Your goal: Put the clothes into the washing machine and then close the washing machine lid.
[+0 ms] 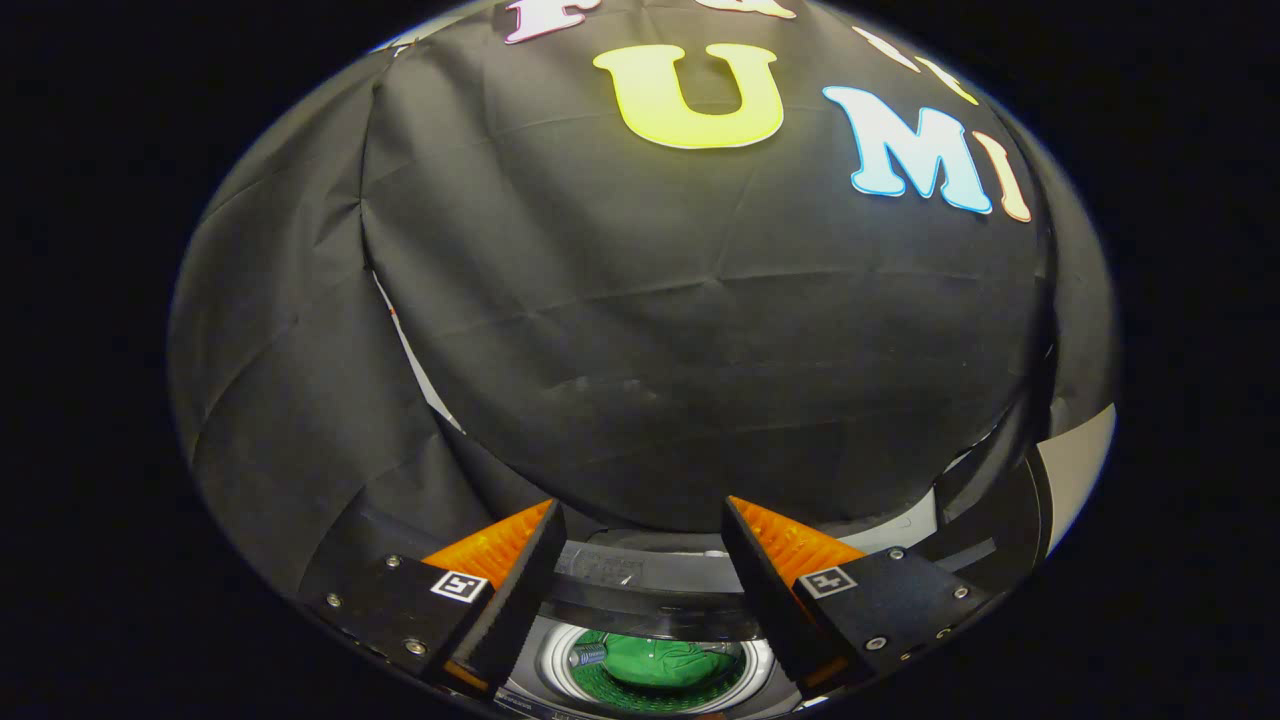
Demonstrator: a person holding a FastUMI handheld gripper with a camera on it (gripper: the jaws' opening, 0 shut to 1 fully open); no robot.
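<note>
The gripper (640, 540) hangs above the washer (650, 640) with its fingers apart and nothing between them, aimed mostly at the booth's black wall. Below and between the fingers the drum (560, 665) stands open, and a green cloth (660, 660) already lies inside it, with a small bluish piece beside it that is too small to make out. The lid (650, 590) seems to be the dark band just beyond the drum mouth, tilted back, though the fingers hide its ends. So the loading looks done and the closing is left, and that is where it may go wrong: the lid sits low in the view, so a reach could miss its edge or slide off it. Pushed from a poor angle, the lid could drop hard or stop half shut.
</note>
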